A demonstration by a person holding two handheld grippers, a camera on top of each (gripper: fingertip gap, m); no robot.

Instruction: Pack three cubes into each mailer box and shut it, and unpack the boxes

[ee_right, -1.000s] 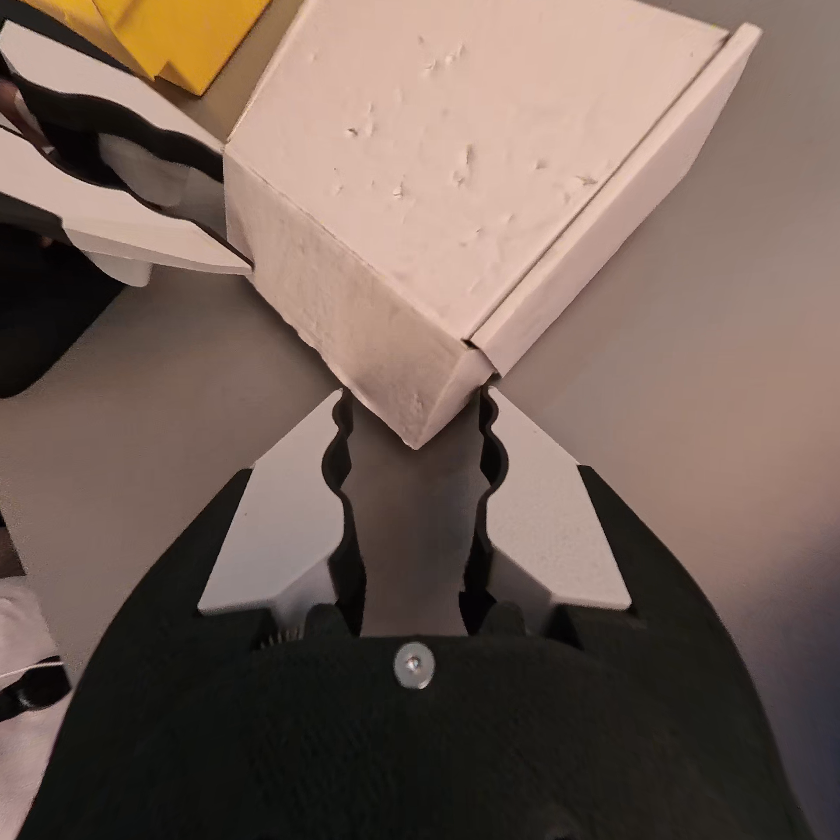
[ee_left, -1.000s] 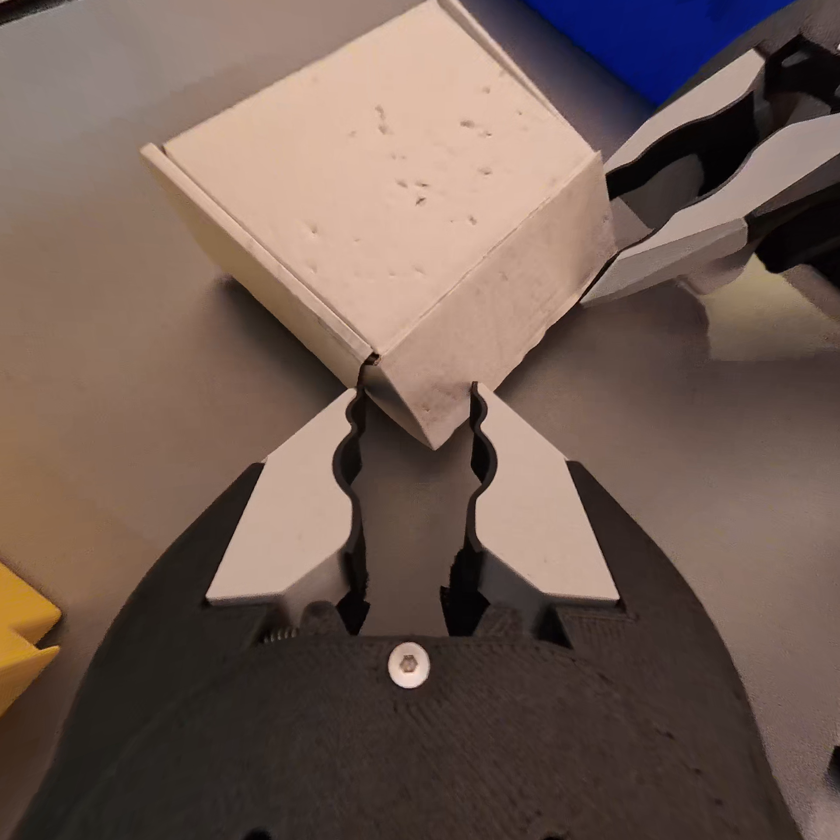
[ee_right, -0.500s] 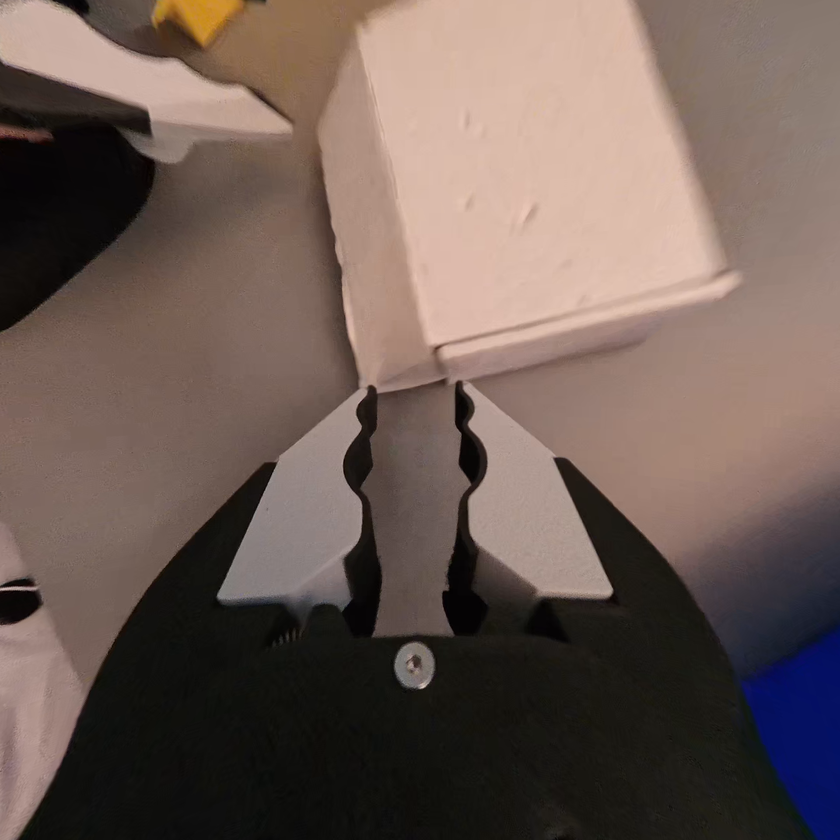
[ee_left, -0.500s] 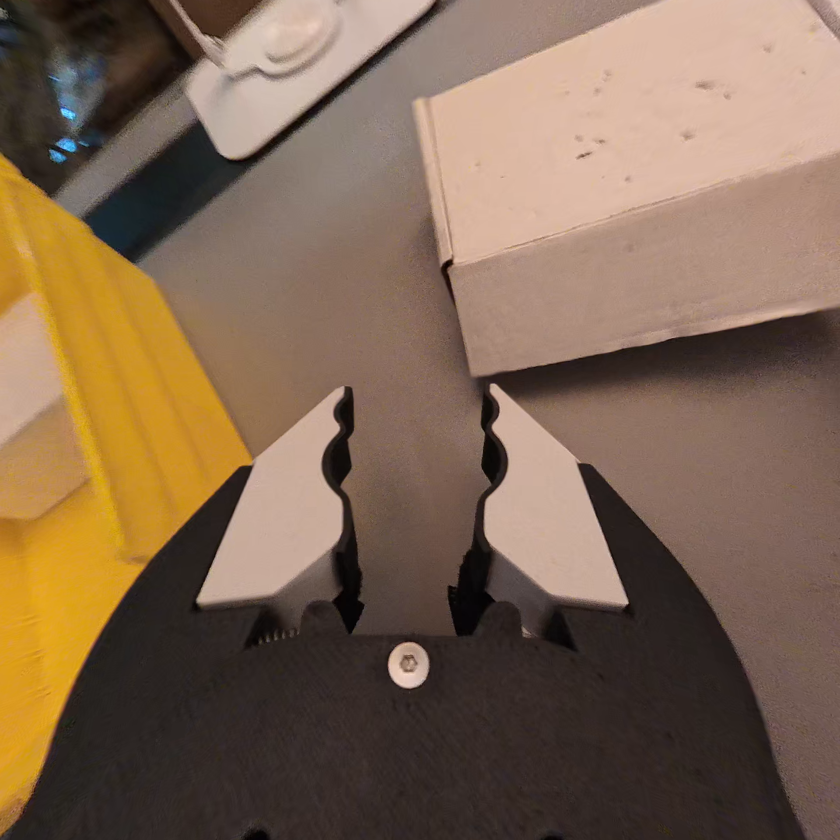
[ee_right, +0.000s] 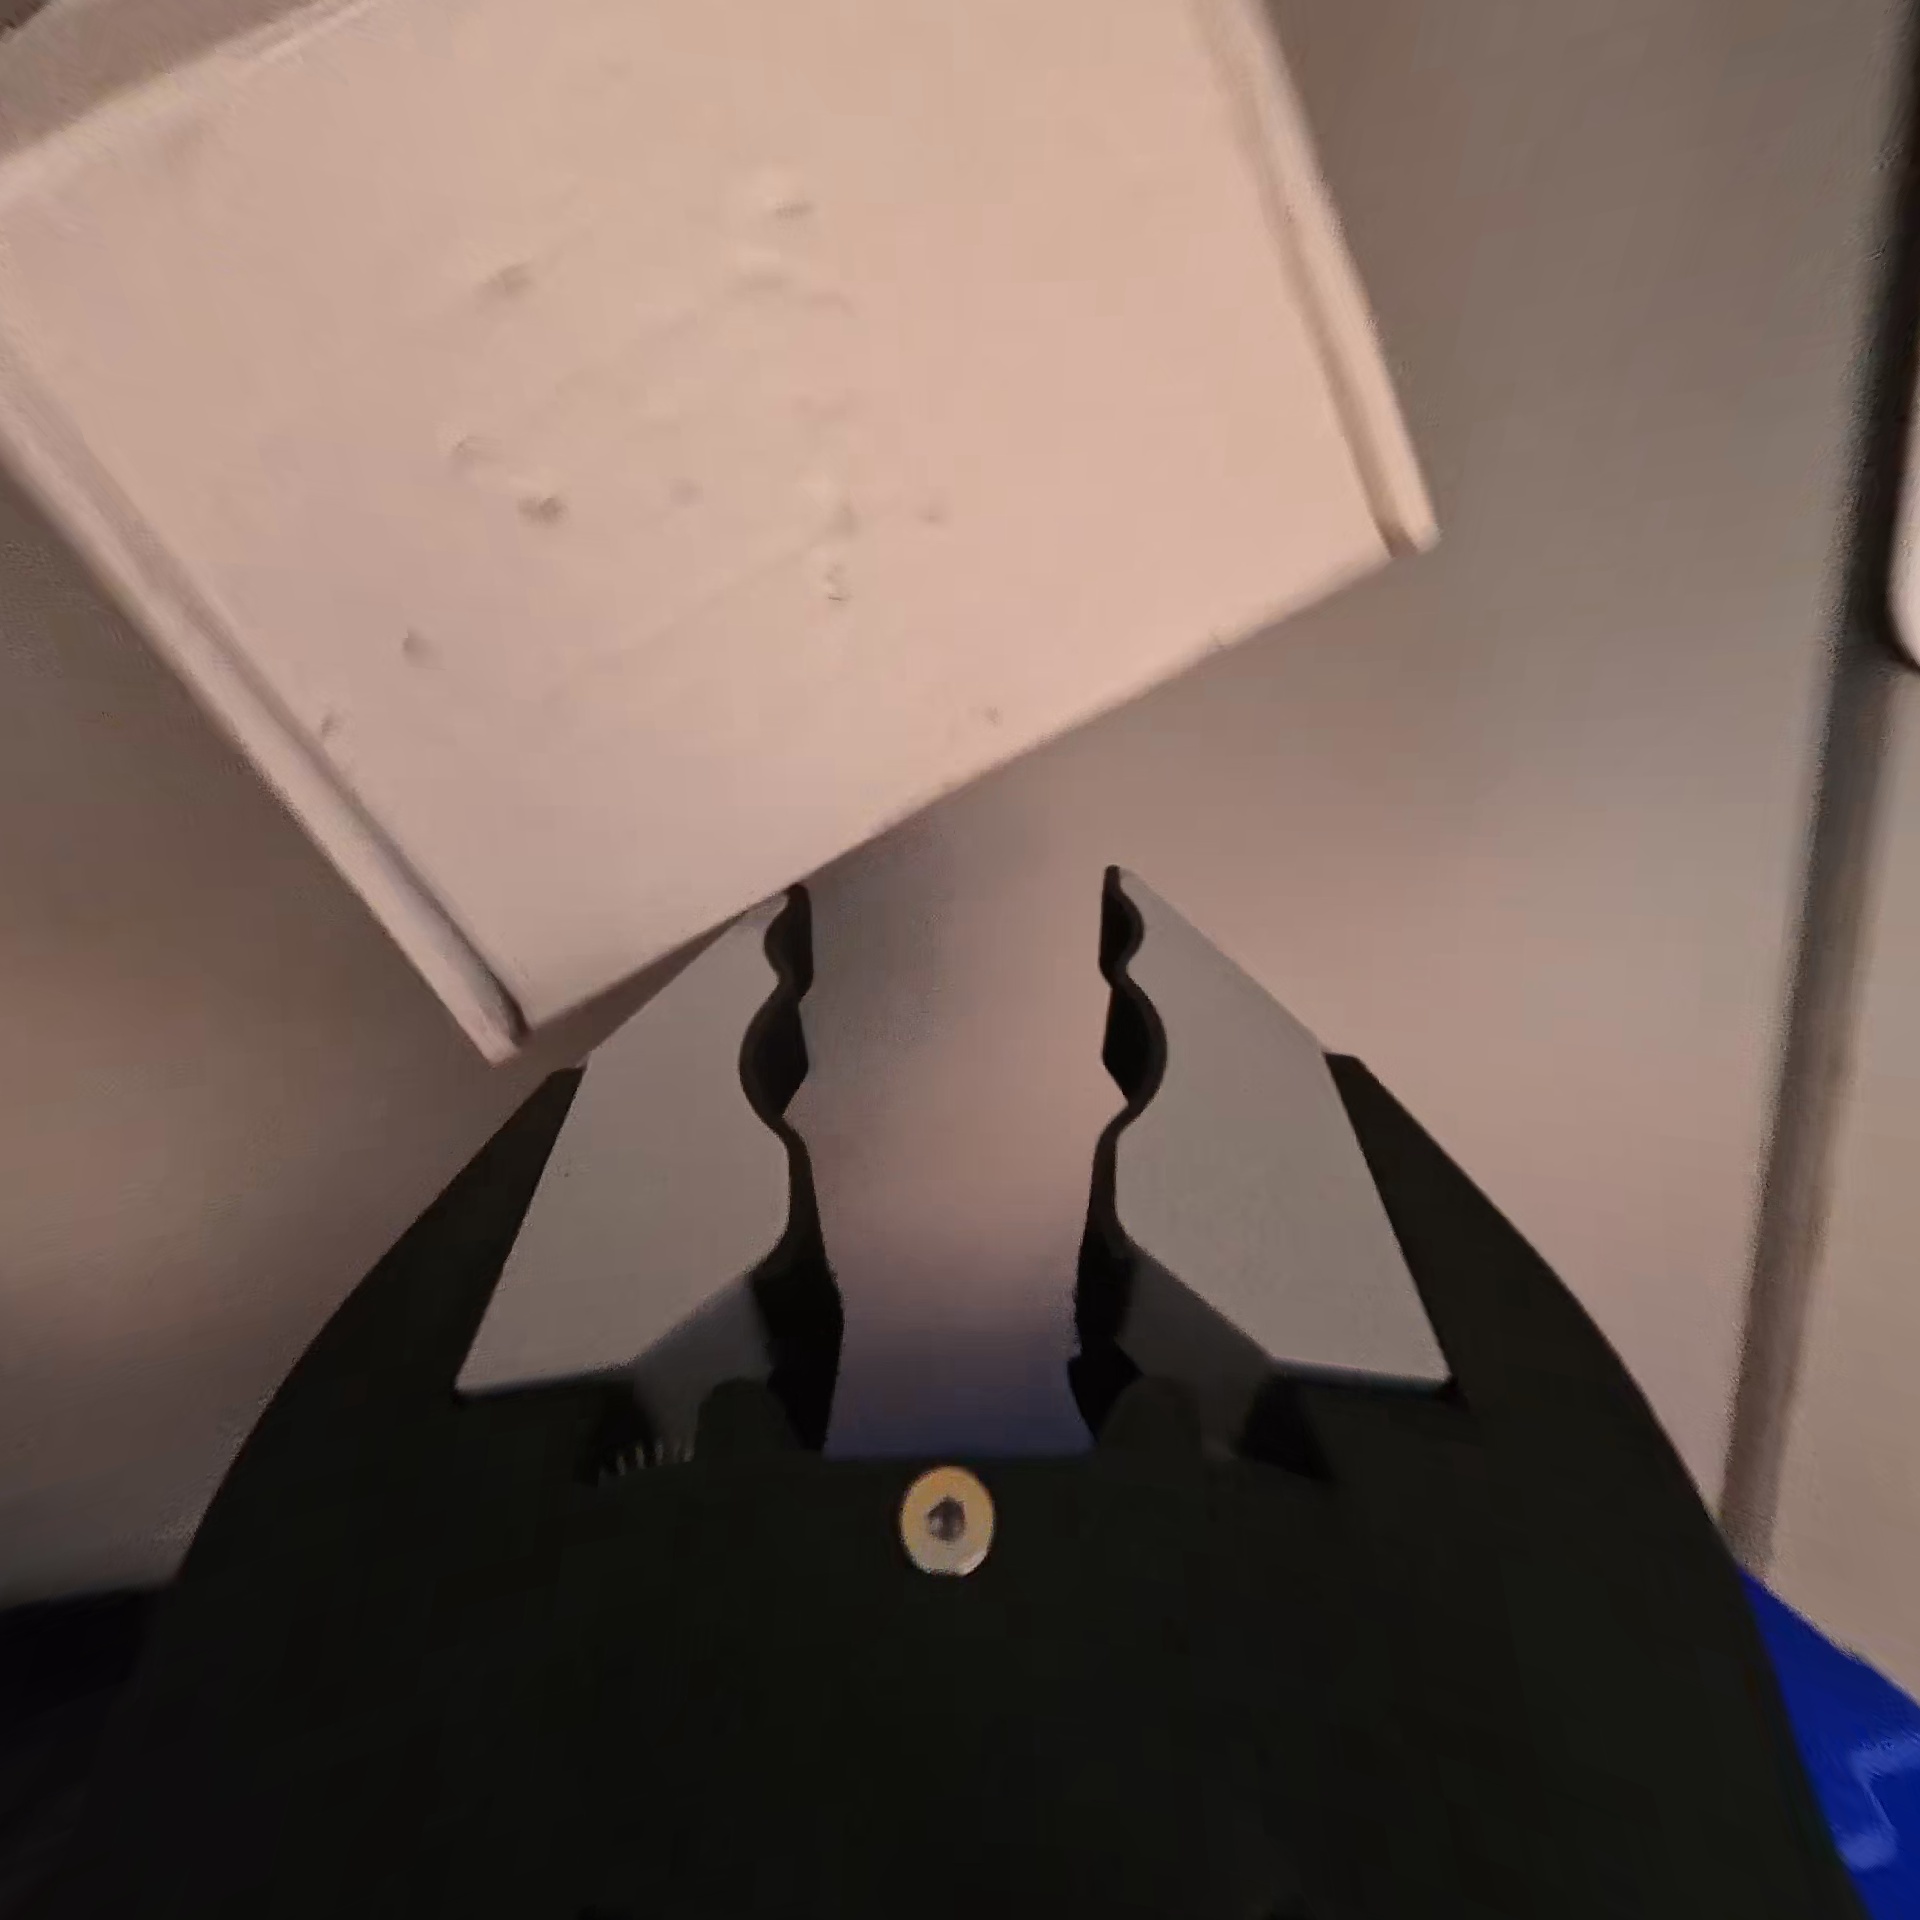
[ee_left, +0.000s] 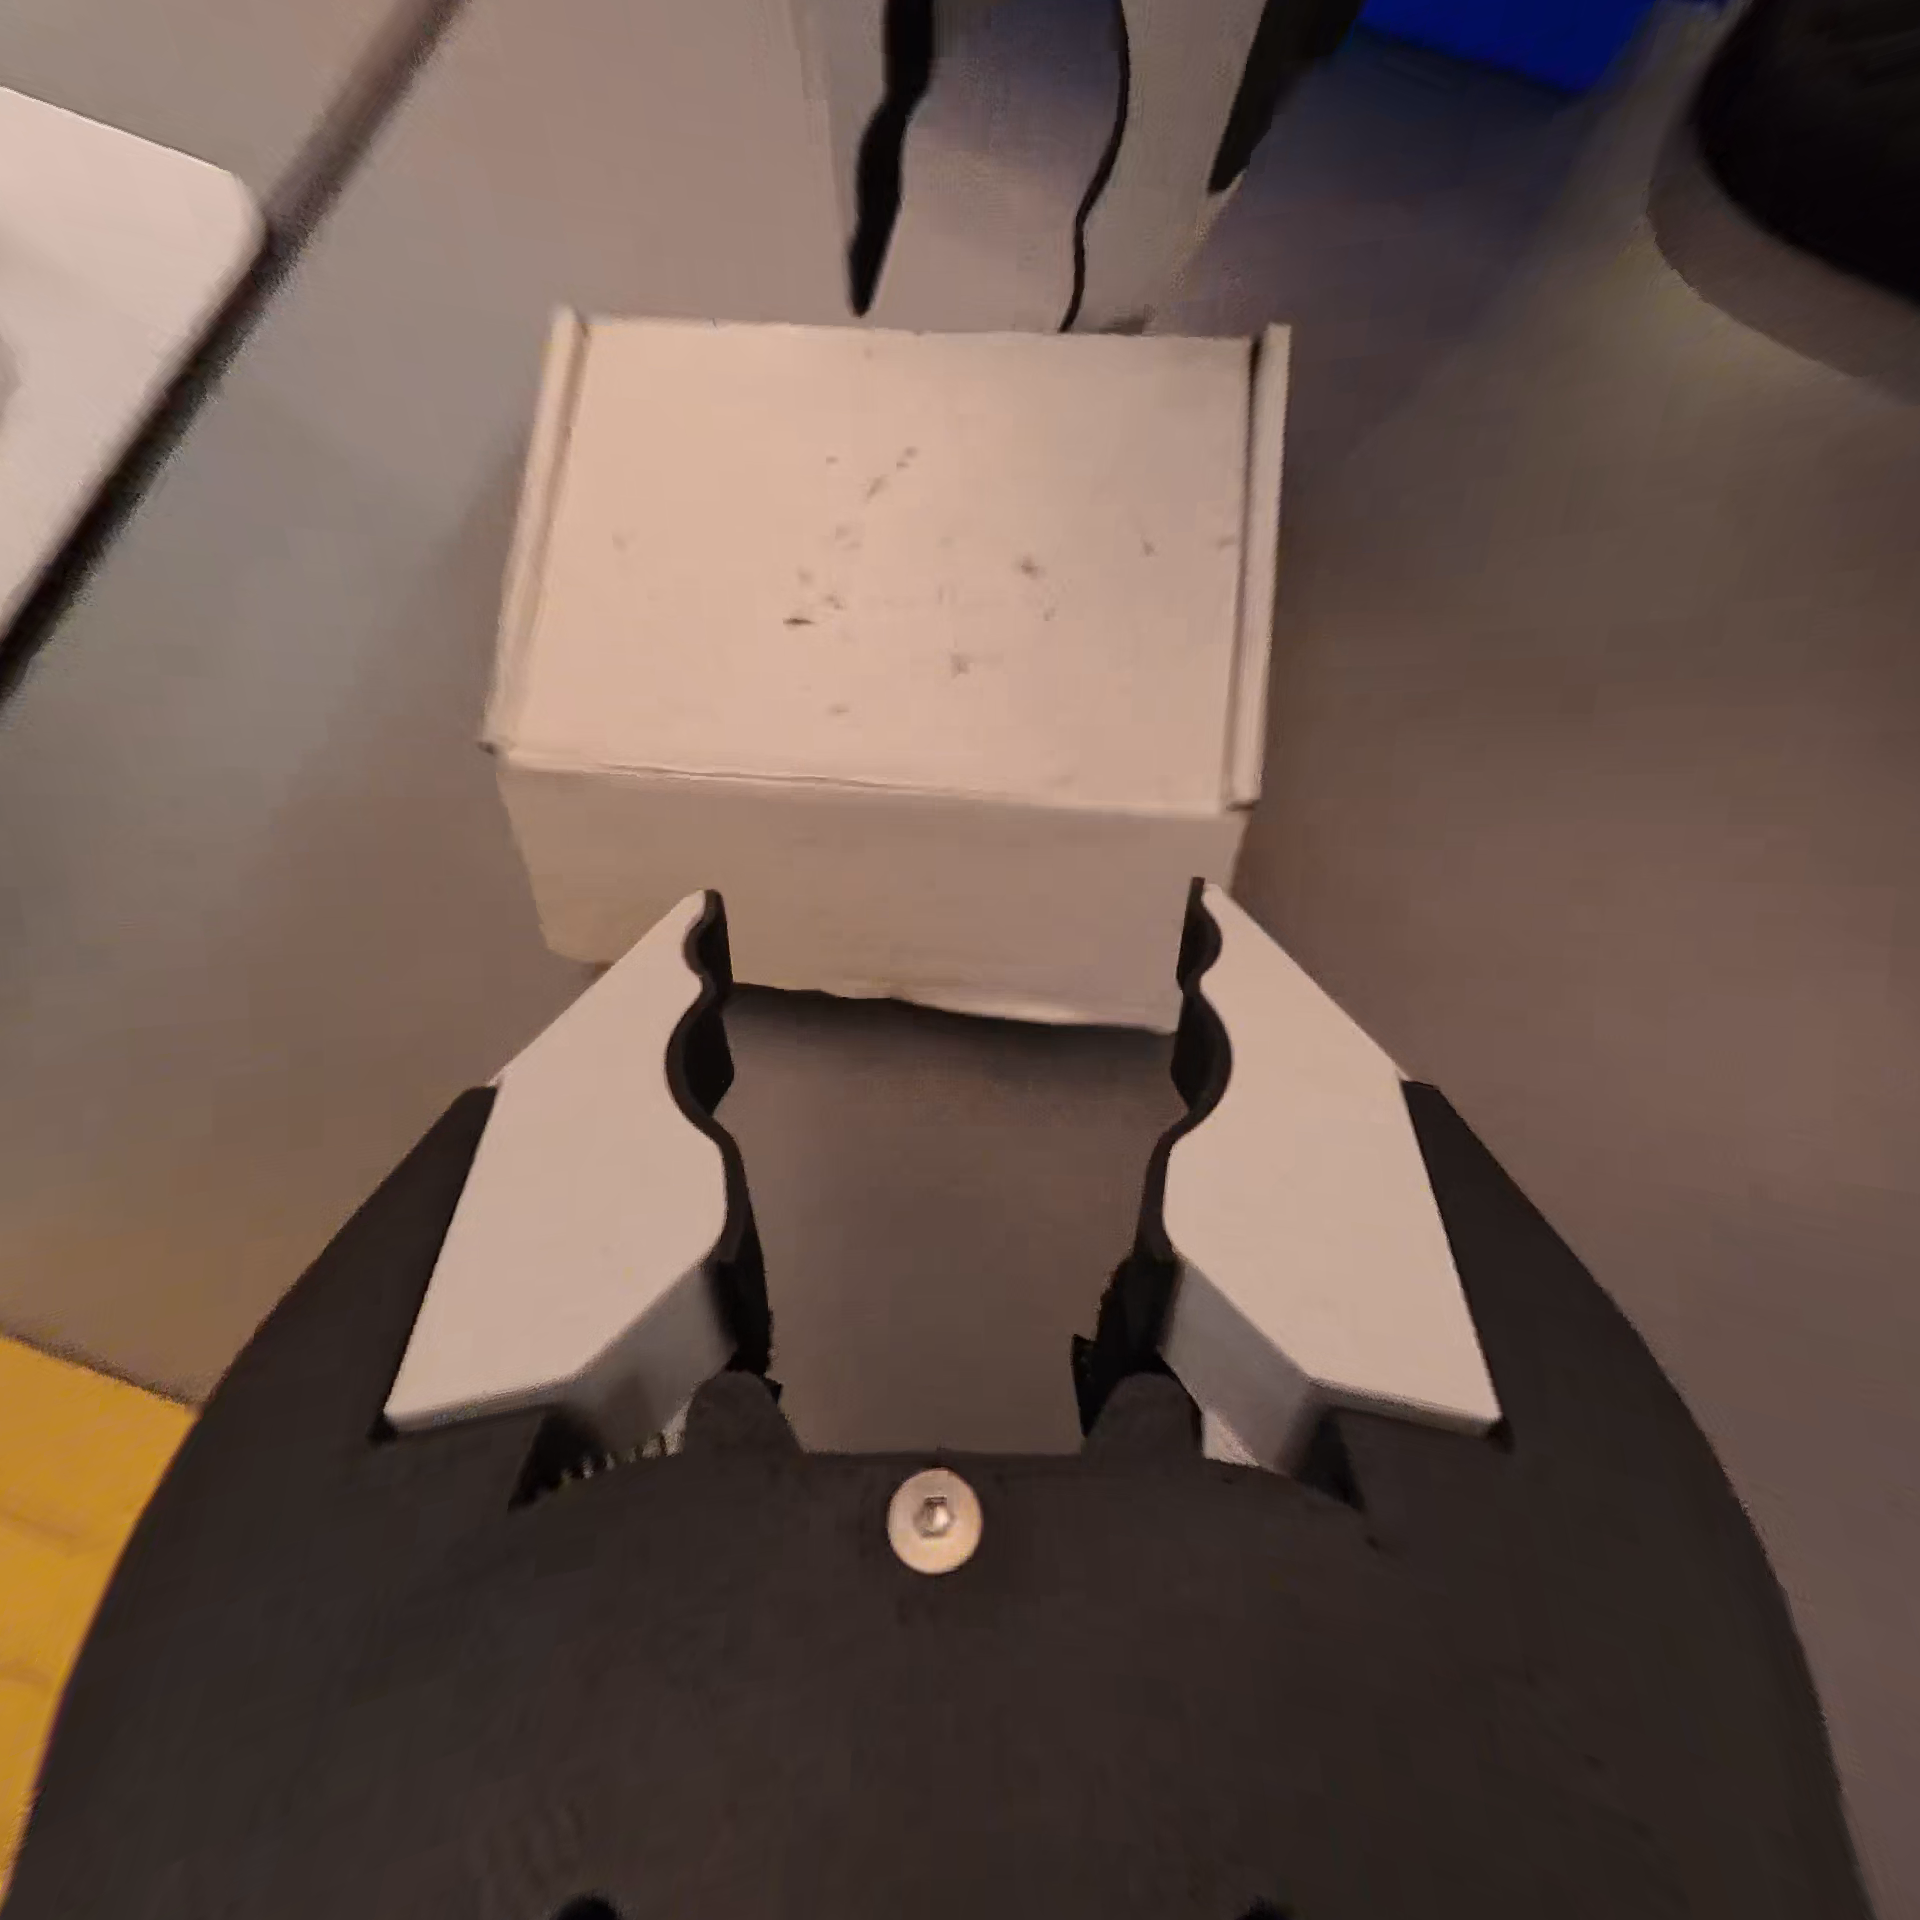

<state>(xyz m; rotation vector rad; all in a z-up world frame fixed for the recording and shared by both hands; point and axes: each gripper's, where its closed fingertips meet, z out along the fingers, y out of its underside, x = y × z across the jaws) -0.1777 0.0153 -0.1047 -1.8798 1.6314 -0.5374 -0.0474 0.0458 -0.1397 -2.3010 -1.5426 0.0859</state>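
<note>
The white mailer box (ee_left: 883, 582) sat closed and flat on the grey table (ee_left: 1558, 727), its scuffed, dented lid facing up.

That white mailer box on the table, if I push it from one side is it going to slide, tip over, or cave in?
The white mailer box sits flat and looks squat, so it would probably slide on the smooth grey table, not tip. Its lid looks shut, which should stiffen it, though the dented cardboard top suggests the walls may give under a hard squeeze. Weight cannot be judged: nothing inside shows.
</note>
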